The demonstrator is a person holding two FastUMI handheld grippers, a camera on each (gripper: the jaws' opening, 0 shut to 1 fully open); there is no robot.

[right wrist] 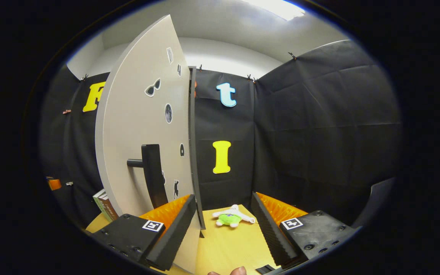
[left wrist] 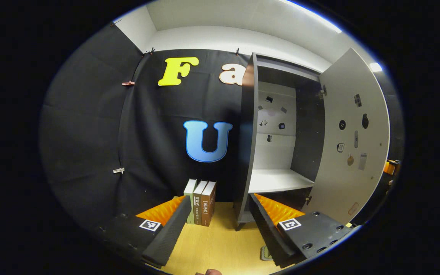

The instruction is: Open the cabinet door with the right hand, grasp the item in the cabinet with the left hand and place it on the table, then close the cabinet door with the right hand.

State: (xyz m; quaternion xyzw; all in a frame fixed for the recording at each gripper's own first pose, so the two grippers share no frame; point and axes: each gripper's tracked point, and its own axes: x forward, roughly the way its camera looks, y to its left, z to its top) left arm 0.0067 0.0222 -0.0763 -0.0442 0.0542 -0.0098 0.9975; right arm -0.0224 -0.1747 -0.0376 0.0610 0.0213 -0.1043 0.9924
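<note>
Wooden table (right wrist: 224, 244): plush toy (right wrist: 232, 217) flat, long axis sideways; cabinet door (right wrist: 139, 133) open; both grippers' fingers wide, empty.

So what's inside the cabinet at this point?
The cabinet stands open. Its white shelf looks bare, with small stickers on the back panel. The space below the shelf is hidden by the left gripper.

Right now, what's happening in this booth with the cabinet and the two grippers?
The grey cabinet door stands swung open, and the white shelf inside looks bare. A small green and white plush toy lies on the wooden table. The left gripper and right gripper are both open, holding nothing. The right one is beside the door's black handle.
</note>
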